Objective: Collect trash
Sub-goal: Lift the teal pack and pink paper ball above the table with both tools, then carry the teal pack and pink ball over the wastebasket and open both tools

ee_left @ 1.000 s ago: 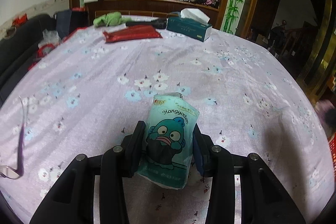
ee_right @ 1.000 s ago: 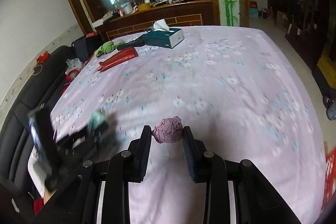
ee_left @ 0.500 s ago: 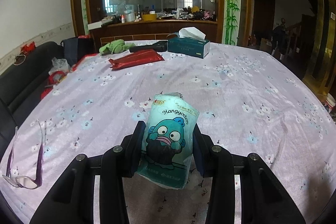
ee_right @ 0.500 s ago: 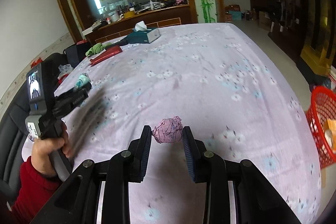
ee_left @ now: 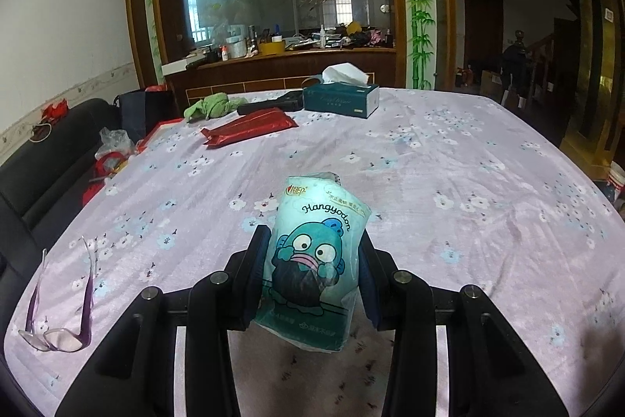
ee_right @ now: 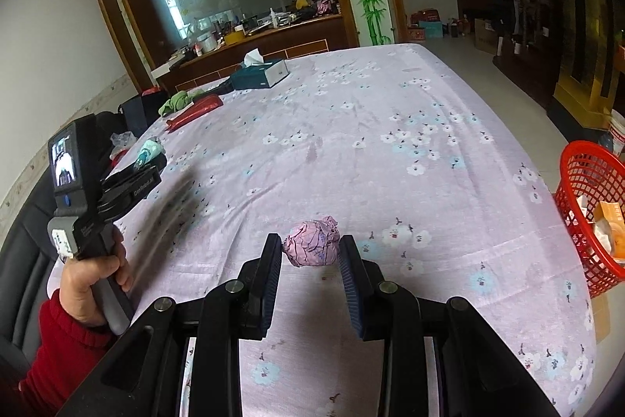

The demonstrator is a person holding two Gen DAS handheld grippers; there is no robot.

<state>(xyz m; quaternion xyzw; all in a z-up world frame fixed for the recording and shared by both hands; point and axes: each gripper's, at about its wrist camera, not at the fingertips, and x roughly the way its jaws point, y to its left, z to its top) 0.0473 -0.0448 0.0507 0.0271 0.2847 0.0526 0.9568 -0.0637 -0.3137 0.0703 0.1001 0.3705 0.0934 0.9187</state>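
On the tabletop (ee_left: 468, 182), glasses (ee_left: 58, 307) lie at the near left; a tissue box (ee_left: 341, 99), packet (ee_left: 250, 131) and cloth (ee_left: 209, 105) sit at the far end (cloth leftmost). A basket (ee_right: 590, 217) stands off the right edge.

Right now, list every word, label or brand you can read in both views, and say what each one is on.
"Hangyodon": on the teal tissue pack held in the left gripper.
Chinese print and the red logo on the pack: too small to read.
White lettering on the left gripper's side, right wrist view: blurred.
Green tissue box: lettering unreadable.
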